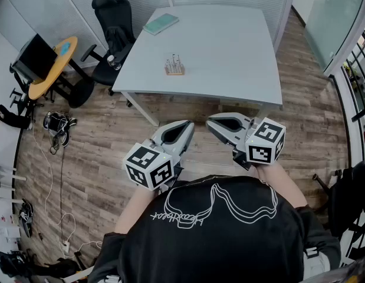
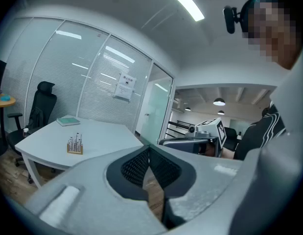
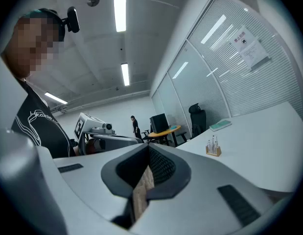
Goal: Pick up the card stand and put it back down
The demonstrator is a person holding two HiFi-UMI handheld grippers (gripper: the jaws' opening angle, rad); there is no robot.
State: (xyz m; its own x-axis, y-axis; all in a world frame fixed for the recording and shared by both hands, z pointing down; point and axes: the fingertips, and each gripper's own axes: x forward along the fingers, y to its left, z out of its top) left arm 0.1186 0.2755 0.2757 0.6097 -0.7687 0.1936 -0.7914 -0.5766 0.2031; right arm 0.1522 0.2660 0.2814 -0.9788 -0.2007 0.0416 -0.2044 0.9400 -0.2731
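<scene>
The card stand (image 1: 174, 66), a small wooden block with thin metal clips standing up from it, sits near the middle of the white table (image 1: 229, 52). It also shows in the left gripper view as the card stand (image 2: 75, 145) and in the right gripper view as the card stand (image 3: 213, 147), far off. My left gripper (image 1: 187, 125) and right gripper (image 1: 210, 121) are held in front of my chest over the wooden floor, short of the table's near edge, tips turned toward each other. Both are shut with nothing between the jaws.
A green book (image 1: 161, 23) lies at the table's far left corner. A black office chair (image 1: 111, 37) stands left of the table, beside a round yellow side table (image 1: 52, 66). Cables lie on the floor (image 1: 58, 128) at left. A person stands far off (image 3: 135, 126).
</scene>
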